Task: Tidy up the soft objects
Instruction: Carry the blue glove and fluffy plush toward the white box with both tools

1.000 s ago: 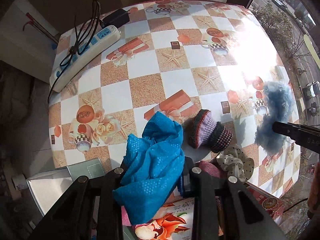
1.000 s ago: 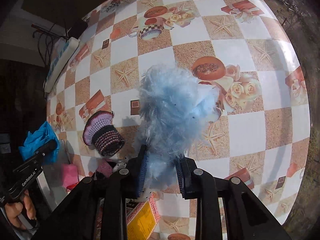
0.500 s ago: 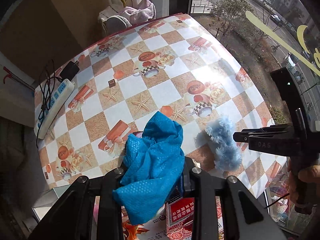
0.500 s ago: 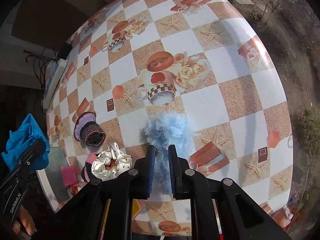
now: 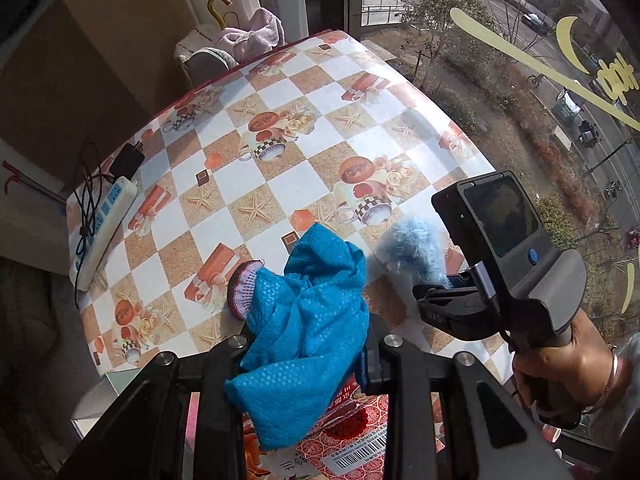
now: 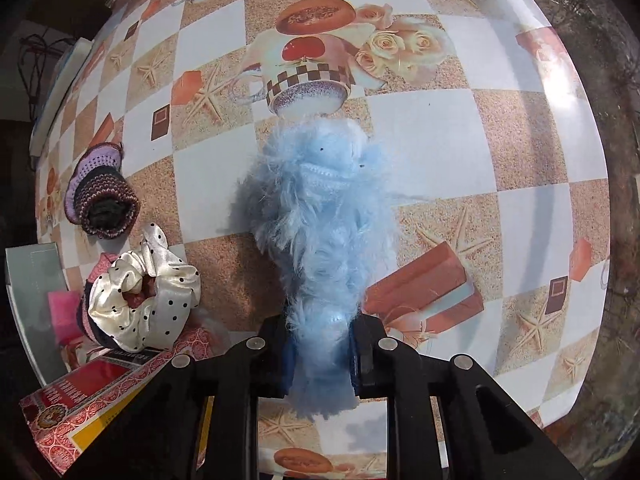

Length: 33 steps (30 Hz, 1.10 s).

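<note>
— Left claw [image 5: 304, 344]: clamped on the blue mesh cloth [image 5: 308, 320], bunched between the pads and drooping below them, held above the near edge of the desk [image 5: 360, 148]. Right claw [image 6: 320, 360]?

— Shut on the tail end of the pale-blue fluffy piece [image 6: 320, 216], which hangs forward over the middle of the desk, near the printed teacup. Seen from the left wrist as well: same fluff [image 5: 412, 248] poking out ahead of the right claw [image 5: 444, 284].

— Handling of the cloth?

— Probably very light and limp. No stiffness at all, so folds wherever unsupported. Open weave likely gives the pads decent friction. Best taken at a gathered bunch, as now, not by a single layer at an edge.

— And the fluff?

— Light too, compressible, long fibres that look slippery. Risk of pinching only hairs and having the core slide out. Safer to bite across the dense knitted middle, visible as a paler band.

— Others waiting?

— Striped knitted cuff [image 6: 100, 200] lying on its side toward the left edge; polka-dot satin scrunchie [image 6: 144, 300] at the near left corner, resting against a red printed box [image 6: 92, 400]. Satin probably slick: grip through the ring, not across the puff. Power strip [image 5: 104, 232] at the far left edge, well apart.
</note>
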Tool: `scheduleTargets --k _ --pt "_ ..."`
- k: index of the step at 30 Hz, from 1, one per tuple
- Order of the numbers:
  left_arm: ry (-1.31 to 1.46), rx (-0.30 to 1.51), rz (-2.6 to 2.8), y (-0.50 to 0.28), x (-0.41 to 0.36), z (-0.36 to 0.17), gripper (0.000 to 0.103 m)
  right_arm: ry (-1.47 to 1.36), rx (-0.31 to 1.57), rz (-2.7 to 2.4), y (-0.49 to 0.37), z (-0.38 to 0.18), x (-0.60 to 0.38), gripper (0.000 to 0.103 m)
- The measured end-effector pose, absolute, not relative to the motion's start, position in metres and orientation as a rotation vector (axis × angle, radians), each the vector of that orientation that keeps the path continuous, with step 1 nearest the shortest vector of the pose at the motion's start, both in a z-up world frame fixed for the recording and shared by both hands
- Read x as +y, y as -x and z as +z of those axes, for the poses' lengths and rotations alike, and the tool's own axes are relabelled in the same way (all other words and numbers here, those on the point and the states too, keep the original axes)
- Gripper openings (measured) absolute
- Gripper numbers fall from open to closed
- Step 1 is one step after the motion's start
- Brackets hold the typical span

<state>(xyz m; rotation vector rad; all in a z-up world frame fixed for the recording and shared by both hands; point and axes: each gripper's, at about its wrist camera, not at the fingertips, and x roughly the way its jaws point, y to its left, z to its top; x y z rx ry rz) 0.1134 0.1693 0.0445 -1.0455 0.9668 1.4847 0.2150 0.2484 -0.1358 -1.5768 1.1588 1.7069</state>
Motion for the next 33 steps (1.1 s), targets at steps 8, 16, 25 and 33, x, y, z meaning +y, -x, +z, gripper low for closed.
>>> scheduleTargets --k 8,16,25,33 --pt "0.898 0.988 1.321 -0.178 0.157 0.063 0.033 1.41 1.143 1.767 -0.265 -0.074 0.248 0.022" --pt "0.828 1.001 1.142 -0.225 0.111 0.069 0.033 1.396 1.141 1.742 -0.295 -0.047 0.214 0.022" --pt "0.858 0.958 1.236 -0.192 0.054 0.077 0.033 1.47 1.107 1.781 -0.294 -0.032 0.146 0.022" --pt "0.958 0.863 1.424 -0.128 0.007 0.079 0.033 1.52 1.013 1.941 -0.271 0.0 0.086 0.022"
